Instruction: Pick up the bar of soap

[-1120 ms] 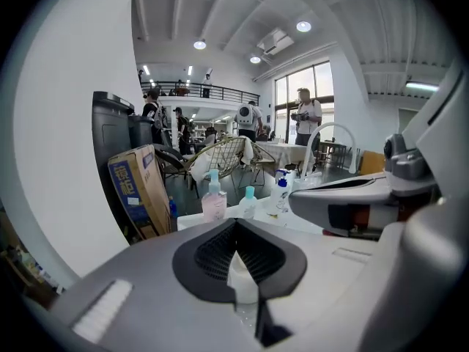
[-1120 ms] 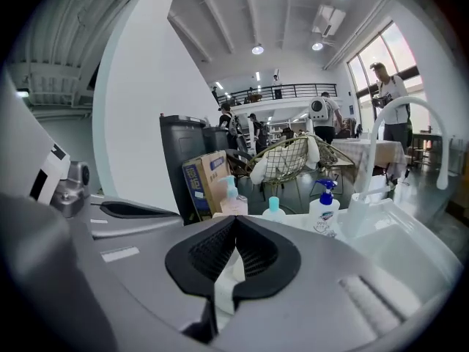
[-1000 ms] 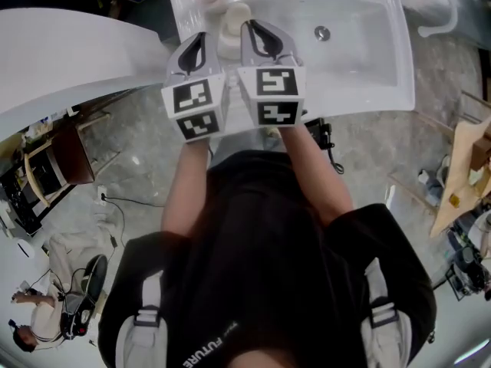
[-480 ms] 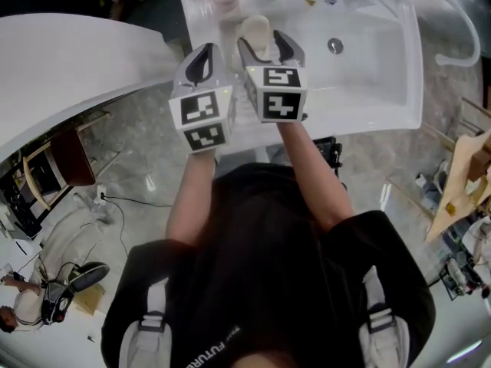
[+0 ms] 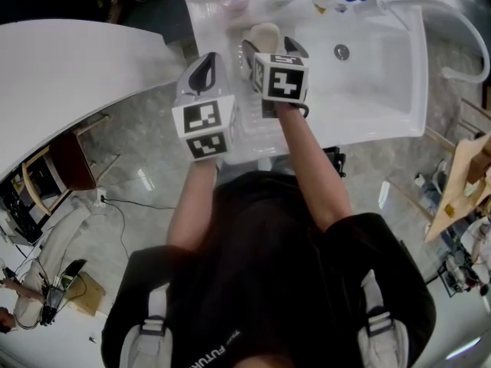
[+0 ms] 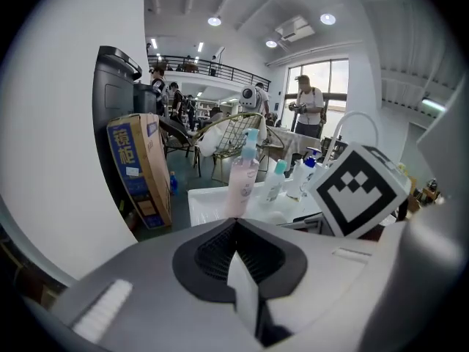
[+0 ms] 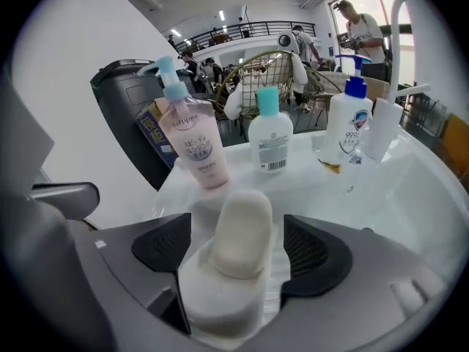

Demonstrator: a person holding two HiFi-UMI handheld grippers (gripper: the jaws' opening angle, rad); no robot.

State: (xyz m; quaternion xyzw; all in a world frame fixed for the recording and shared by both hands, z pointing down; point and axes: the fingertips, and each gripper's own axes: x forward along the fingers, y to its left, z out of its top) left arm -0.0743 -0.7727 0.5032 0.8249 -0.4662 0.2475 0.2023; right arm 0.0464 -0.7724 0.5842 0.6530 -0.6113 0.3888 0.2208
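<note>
The cream bar of soap [image 7: 242,222] rests on a white soap dish [image 7: 220,306] at the left end of the white sink [image 5: 368,90]. My right gripper [image 7: 239,249] straddles it, its jaws opening, one dark pad on each side of the bar and neither pressing on it. The head view shows the soap [image 5: 265,35] just past the right gripper [image 5: 270,52]. My left gripper [image 5: 207,67] hangs to its left, nearer the sink's front edge, shut with nothing in it [image 6: 236,229].
Behind the soap stand a pink pump bottle [image 7: 194,149], a white bottle with a teal cap [image 7: 270,138] and a blue-pump bottle [image 7: 348,127]. A white faucet [image 7: 385,116] and the drain [image 5: 341,51] lie to the right. A curved white counter [image 5: 69,60] is at left.
The right gripper has opened from shut to wide and moved forward so the soap now sits between its jaws. The left gripper stays shut and has fallen slightly behind.
</note>
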